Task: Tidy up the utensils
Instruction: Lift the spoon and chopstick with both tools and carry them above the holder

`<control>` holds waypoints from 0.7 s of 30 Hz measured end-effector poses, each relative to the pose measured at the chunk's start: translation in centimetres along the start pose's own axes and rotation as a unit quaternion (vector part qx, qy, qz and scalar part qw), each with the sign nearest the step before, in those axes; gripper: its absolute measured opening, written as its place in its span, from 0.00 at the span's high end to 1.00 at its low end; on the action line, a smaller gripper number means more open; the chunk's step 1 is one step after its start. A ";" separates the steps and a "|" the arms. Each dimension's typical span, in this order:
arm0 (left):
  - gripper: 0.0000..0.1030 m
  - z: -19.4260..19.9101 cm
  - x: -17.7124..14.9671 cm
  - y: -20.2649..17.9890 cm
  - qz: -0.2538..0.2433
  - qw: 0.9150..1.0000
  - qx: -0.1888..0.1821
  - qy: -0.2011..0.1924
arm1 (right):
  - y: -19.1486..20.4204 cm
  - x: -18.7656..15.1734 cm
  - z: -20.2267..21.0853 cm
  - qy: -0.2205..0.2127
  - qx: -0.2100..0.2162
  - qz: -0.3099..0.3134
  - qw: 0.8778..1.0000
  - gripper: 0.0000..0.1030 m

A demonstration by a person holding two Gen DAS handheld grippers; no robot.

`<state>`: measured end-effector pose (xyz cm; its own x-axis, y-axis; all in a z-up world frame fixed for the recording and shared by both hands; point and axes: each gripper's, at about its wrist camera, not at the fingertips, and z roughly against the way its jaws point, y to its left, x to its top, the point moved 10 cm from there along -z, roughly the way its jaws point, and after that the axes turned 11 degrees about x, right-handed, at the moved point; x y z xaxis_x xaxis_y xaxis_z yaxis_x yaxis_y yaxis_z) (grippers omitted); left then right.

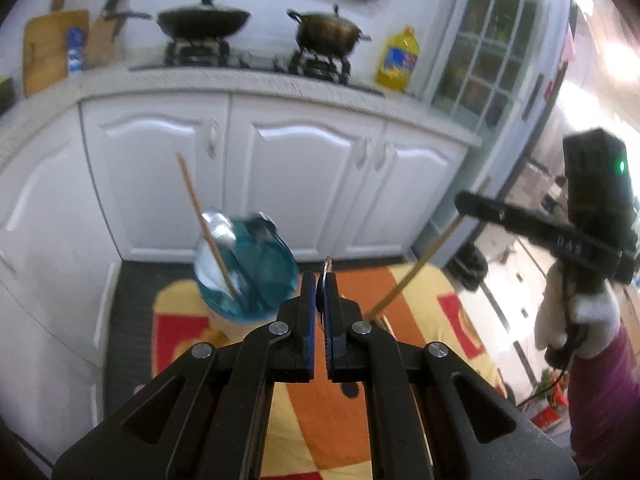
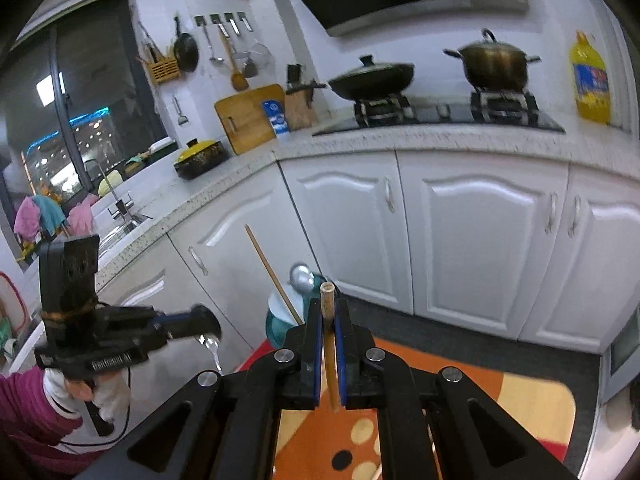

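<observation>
My left gripper (image 1: 323, 285) is shut on a thin metal utensil (image 1: 327, 270), seen edge-on between the pads. From the right wrist view the same left gripper (image 2: 208, 323) has the shiny utensil (image 2: 213, 347) hanging down from it. My right gripper (image 2: 329, 305) is shut on a bamboo chopstick (image 2: 330, 344). In the left wrist view the right gripper (image 1: 461, 200) holds that chopstick (image 1: 420, 264) slanting down towards the table. A blue translucent cup (image 1: 256, 276) (image 2: 278, 322) stands ahead of both grippers, with a spoon (image 1: 219, 229) (image 2: 302, 275) and another chopstick (image 1: 200, 220) (image 2: 269, 272) in it.
The cup stands on a table with an orange, yellow and red cloth (image 1: 360, 360) (image 2: 480, 392). White cabinets (image 2: 480, 240) lie behind, with a stove top carrying a wok (image 1: 202, 20) and a pot (image 1: 328, 30). An oil bottle (image 1: 398, 60) and a sink (image 2: 120, 216) are further off.
</observation>
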<state>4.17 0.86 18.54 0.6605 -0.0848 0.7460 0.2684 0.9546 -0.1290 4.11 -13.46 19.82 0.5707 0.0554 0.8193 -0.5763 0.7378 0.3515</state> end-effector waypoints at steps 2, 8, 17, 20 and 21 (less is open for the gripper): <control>0.98 0.9 1.6 1.4 0.006 1.000 0.011 -0.016 | 0.8 1.4 -0.2 -0.007 0.003 0.011 1.000 0.95; 0.98 2.2 5.8 5.6 0.020 0.996 0.059 -0.058 | 1.9 5.0 -1.2 -0.028 0.005 0.025 0.999 0.95; 0.98 -0.7 9.1 10.4 0.019 0.985 0.149 -0.088 | 1.8 8.5 -3.5 -0.053 -0.015 0.039 0.998 0.95; 0.98 -2.2 8.8 10.9 0.009 0.982 0.168 -0.087 | 0.9 8.9 -5.1 -0.054 -0.015 0.029 0.998 0.95; 0.98 -3.0 8.6 11.0 0.009 0.982 0.169 -0.082 | 0.6 9.0 -5.6 -0.055 -0.014 0.026 0.998 0.95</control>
<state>14.92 9.82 21.58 0.5337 -0.0456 0.8445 -0.0092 0.9982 0.0597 12.19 -8.69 24.88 0.4723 0.0216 0.8812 -0.5857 0.7548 0.2954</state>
